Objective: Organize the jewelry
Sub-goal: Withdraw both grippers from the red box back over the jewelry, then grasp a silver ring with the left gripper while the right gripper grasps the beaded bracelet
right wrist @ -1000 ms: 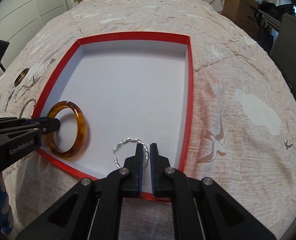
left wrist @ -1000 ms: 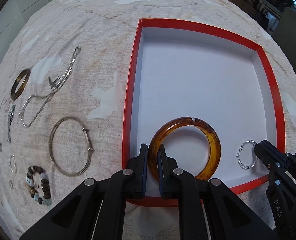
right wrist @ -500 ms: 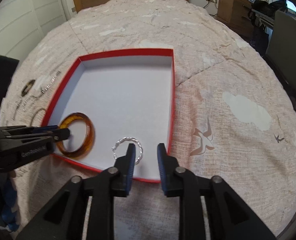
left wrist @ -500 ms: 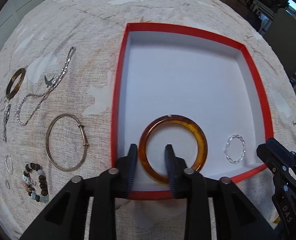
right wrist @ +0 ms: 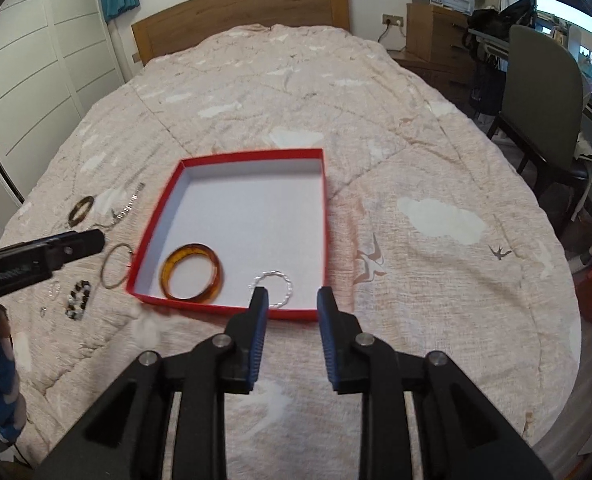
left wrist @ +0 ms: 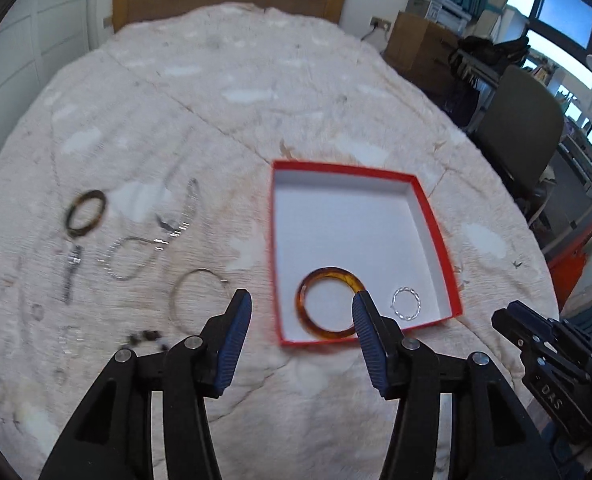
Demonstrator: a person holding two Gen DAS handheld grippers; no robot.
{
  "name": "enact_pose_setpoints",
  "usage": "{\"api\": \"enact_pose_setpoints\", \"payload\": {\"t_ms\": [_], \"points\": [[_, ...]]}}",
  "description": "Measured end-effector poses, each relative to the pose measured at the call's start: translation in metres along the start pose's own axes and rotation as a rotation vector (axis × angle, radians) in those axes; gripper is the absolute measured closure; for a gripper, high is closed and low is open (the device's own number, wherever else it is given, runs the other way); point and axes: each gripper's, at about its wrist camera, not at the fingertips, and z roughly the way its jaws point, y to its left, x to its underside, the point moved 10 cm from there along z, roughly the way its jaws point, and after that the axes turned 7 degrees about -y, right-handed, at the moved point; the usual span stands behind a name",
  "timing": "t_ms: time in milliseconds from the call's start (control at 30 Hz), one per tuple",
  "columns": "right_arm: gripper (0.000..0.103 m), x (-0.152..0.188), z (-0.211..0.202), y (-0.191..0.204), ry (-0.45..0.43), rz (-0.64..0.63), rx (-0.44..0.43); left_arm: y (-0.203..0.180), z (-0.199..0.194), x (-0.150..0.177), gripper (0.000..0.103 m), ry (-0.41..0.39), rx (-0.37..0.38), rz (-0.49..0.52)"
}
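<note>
Both tongs, left (left wrist: 301, 312) and right (right wrist: 290, 304), are empty; left jaws have just been spreading. Amber bangle (left wrist: 328, 306) and silver ring (right wrist: 274, 286) lie in the red box (right wrist: 232, 312) on the bed (right wrist: 416, 280).

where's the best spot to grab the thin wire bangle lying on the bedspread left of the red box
Grip the thin wire bangle across its wire at the near arc, coming from above with the left tool. It lies flat on the soft bedspread, so one finger probably has to go inside the loop and one outside.
</note>
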Motion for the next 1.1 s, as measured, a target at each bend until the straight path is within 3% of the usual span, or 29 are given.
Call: {"api": "enact_pose_setpoints", "payload": {"t_ms": [267, 400, 533, 733, 1100], "points": [[0.079, -0.007, -0.041, 0.076, -0.082, -0.021, -0.091, 0.086, -0.100, 0.001, 0.051, -0.126, -0.136, 0.082], [0.077, -0.003, -0.056, 0.122, -0.099, -0.024, -0.140, 0.148, -0.141, 0.020, 0.051, -0.149, -0.212, 0.040], [0.067, 0.005, -0.067, 0.165, -0.096, -0.046, -0.185, 0.201, -0.163, 0.044, 0.051, -0.153, -0.265, -0.030], [0.066, 0.026, -0.062, 0.219, -0.045, -0.119, -0.245, 0.240, -0.158, 0.076, 0.051, -0.133, -0.263, -0.094], [0.066, 0.061, 0.012, 0.245, 0.096, -0.121, -0.298, 0.245, -0.060, 0.118, 0.051, 0.005, -0.193, -0.105]]}}
